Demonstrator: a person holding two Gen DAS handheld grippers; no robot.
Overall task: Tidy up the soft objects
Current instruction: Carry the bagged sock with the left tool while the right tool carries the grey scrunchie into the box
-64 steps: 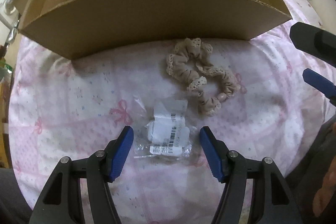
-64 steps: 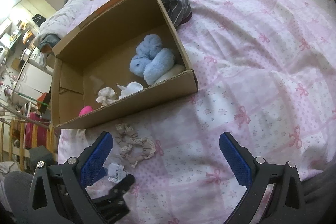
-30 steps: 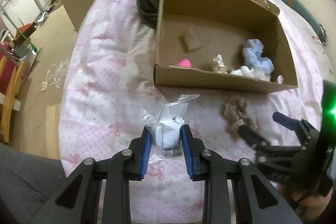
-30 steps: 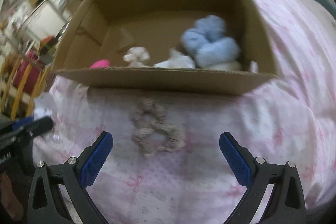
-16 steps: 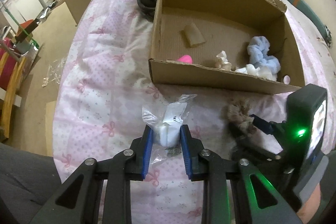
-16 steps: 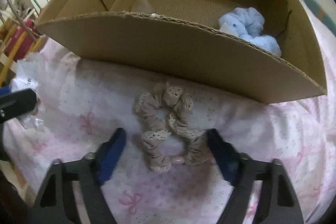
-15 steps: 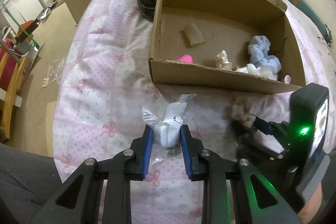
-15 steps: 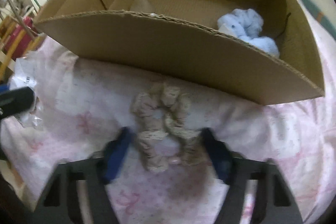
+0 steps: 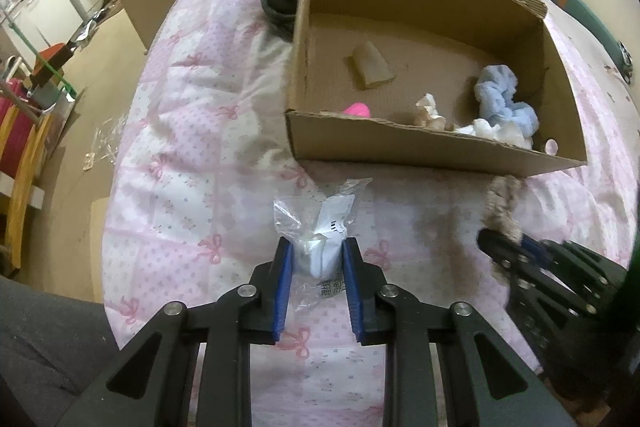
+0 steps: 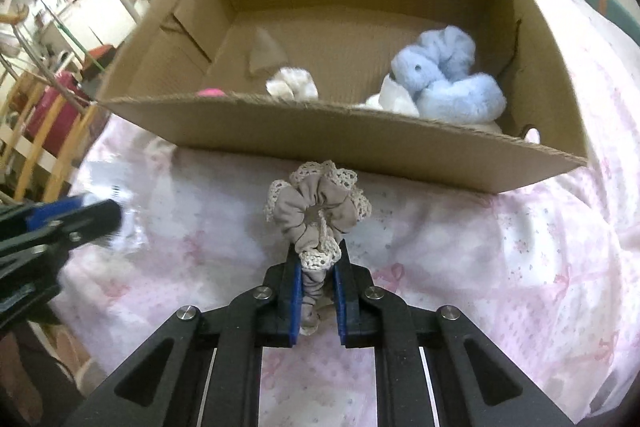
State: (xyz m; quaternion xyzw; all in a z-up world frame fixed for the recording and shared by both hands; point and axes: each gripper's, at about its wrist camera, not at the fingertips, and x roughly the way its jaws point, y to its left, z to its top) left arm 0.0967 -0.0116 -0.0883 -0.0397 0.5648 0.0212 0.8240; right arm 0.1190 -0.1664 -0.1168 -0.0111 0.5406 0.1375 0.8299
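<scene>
Fingers first: the right gripper (image 10: 316, 291) has just been closing and its blue fingers (image 10: 295, 297) are now pinched on the lower part of a beige scrunchie (image 10: 318, 211), which stands up between them, lifted off the bed. The left gripper (image 9: 316, 279) has its fingers (image 9: 281, 291) clamped on a small plastic bag (image 9: 320, 227) with something white and a label inside; the bag sticks up above the tips.

Largest to smallest:
- Bed (image 9: 192, 131) with a pink bow-print cover carries everything. No loose soft items show on the cover near the grippers; both are in hand.
- Cardboard box (image 10: 328, 143), open top, sits on the bed just beyond both grippers. This looks like the drop spot.
- Dark bundle of cloth (image 9: 280, 1) lies on the bed against the box's outer left wall, outside it. May still need sorting, can't say.
- Blue fluffy scrunchie (image 10: 448, 83) is in the box, right end.
- White soft piece (image 10: 396, 101) sits next to the blue one, partly under it.
- Cream scrunchie (image 10: 292, 87) is in the box near the front wall.
- Pink item (image 10: 210, 93) is in the box, mostly hidden by the front wall.
- Brown cardboard scrap (image 9: 370, 65) lies on the box floor.

Progress, as a judgement: well along. Several soft things are boxed, and the beige scrunchie and the plastic bag are gripped but not yet over the box. Left: carry both over the front wall and release them, then maybe the dark bundle.
</scene>
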